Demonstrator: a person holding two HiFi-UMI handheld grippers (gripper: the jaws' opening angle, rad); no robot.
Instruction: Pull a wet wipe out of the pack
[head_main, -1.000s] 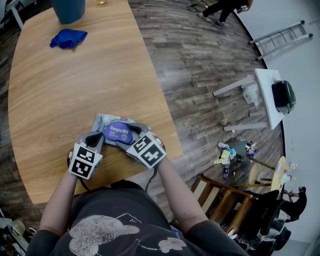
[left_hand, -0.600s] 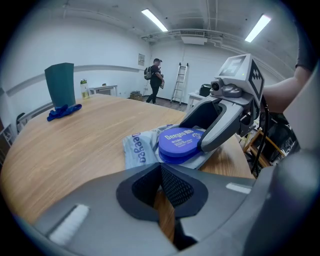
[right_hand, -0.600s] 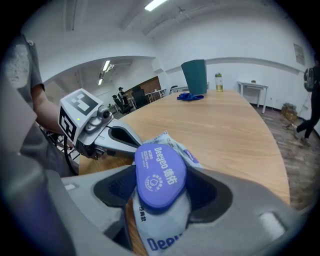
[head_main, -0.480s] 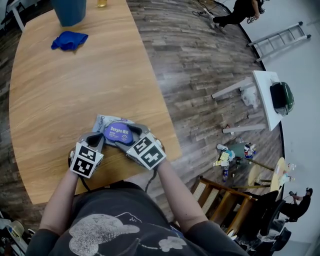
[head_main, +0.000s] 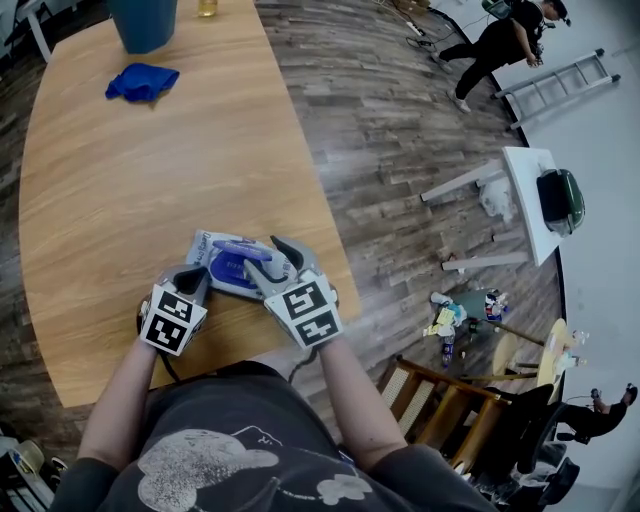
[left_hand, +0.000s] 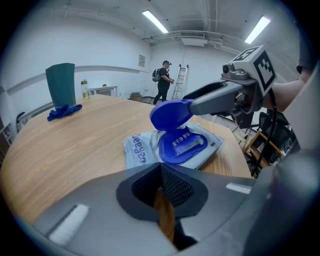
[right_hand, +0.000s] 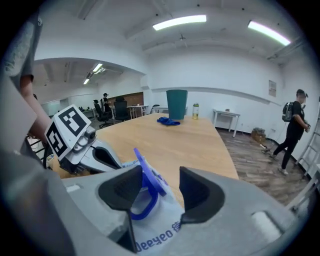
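Observation:
The wet wipe pack (head_main: 214, 250) lies flat near the table's front edge, shown also in the left gripper view (left_hand: 140, 150). Its round blue lid (left_hand: 170, 112) is swung up off the blue opening frame (left_hand: 182, 147). My right gripper (head_main: 268, 255) is over the pack's right side. Its jaws have just been closing, and the raised lid (right_hand: 146, 181) stands between them close to the left finger, with a gap on the right. My left gripper (head_main: 197, 275) rests shut at the pack's near left corner, and nothing shows between its pads (left_hand: 172, 186).
A crumpled blue cloth (head_main: 141, 80) and a teal bin (head_main: 143, 22) sit at the table's far end. The table's right edge (head_main: 335, 240) runs close beside the pack. A wooden chair (head_main: 450, 400) stands lower right, and a person (head_main: 500, 40) walks across the floor behind.
The blue lid, flat on the pack before, now stands raised. My right gripper has risen and tilted with it, its jaws narrower. The left gripper has stayed put.

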